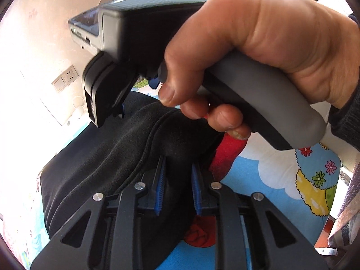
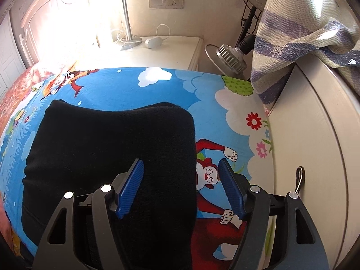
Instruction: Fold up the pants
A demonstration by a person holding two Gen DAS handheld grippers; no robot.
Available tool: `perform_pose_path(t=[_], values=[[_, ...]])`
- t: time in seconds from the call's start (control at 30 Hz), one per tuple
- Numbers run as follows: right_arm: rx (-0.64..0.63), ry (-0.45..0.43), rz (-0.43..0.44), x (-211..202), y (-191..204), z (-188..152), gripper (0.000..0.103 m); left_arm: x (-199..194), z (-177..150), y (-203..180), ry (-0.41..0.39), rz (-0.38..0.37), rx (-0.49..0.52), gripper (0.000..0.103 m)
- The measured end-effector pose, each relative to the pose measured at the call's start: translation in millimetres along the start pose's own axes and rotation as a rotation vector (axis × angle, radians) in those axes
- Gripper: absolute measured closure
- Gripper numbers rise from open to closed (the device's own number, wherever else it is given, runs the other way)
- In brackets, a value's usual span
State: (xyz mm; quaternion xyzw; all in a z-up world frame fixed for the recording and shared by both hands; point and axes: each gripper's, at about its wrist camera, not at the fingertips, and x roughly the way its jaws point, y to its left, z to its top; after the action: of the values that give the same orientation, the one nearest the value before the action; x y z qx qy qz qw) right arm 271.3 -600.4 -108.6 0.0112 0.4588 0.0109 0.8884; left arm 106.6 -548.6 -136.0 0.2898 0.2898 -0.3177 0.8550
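The black pants (image 2: pixel 108 153) lie folded in a thick rectangle on the cartoon-print bedsheet (image 2: pixel 225 103). In the right wrist view my right gripper (image 2: pixel 181 175) is open and empty above the pants' right edge, its left blue pad (image 2: pixel 131 186) over the cloth. In the left wrist view my left gripper (image 1: pixel 177 180) has black cloth (image 1: pixel 101 157) bunched between its blue pads (image 1: pixel 159 189), which stand close together on it. The right gripper's body (image 1: pixel 135 45), held in a hand, hangs just ahead of the left one.
A white bedside table (image 2: pixel 162 49) with a lamp base stands behind the bed. A white cabinet (image 2: pixel 315 146) with a handle borders the bed on the right. A striped towel (image 2: pixel 292 33) hangs over its top. A metal lamp head (image 2: pixel 229 56) sits near the bed corner.
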Motion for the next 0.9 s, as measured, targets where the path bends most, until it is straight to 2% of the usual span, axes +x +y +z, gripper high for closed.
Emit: perform_pose_path(t=[0.1,0.17,0.33,0.4,0.43,0.47,0.5,0.53,0.6,0.63,0.67,0.73,0.8,0.83,0.9], values=[[0.066,-0.039,0.021,-24,-9,-8,0.026,1,0,1,0.000,0.003,0.001,0.082],[0.094,-0.055,0.034,-37,-13,-18,0.016,1,0,1,0.000,0.001,-0.003,0.082],[0.152,0.010,0.028,-40,-21,-48,0.016,4,0,3,-0.008,-0.008,-0.011,0.085],[0.168,0.040,0.032,-33,-25,-59,0.016,0,-2,3,-0.027,-0.034,-0.009,0.085],[0.187,0.042,0.061,-30,-28,-64,0.022,-4,-3,3,-0.041,-0.078,-0.014,0.085],[0.204,0.046,0.105,-27,-30,-68,0.036,-7,-5,5,-0.052,-0.126,-0.027,0.085],[0.214,0.050,0.145,-25,-31,-71,0.041,-11,-9,7,-0.061,-0.157,-0.040,0.084],[0.214,0.040,0.160,-24,-31,-72,0.046,-16,-13,11,-0.069,-0.209,-0.052,0.084],[0.198,0.028,0.175,-25,-28,-74,0.052,-31,-22,33,-0.076,-0.365,-0.136,0.082],[0.197,0.022,0.186,-25,-28,-75,0.055,-39,-26,48,-0.088,-0.421,-0.190,0.081],[0.198,0.015,0.190,-25,-28,-76,0.055,-44,-27,66,-0.101,-0.444,-0.235,0.080],[0.206,0.003,0.195,-25,-28,-79,0.055,-49,-19,108,-0.134,-0.398,-0.320,0.071],[0.225,-0.004,0.201,-25,-29,-81,0.055,-38,0,154,-0.155,-0.340,-0.391,0.071],[0.230,-0.007,0.201,-24,-30,-81,0.055,-25,14,172,-0.146,-0.303,-0.403,0.071],[0.238,-0.013,0.175,-23,-30,-80,0.055,13,43,198,-0.101,-0.301,-0.386,0.073]])
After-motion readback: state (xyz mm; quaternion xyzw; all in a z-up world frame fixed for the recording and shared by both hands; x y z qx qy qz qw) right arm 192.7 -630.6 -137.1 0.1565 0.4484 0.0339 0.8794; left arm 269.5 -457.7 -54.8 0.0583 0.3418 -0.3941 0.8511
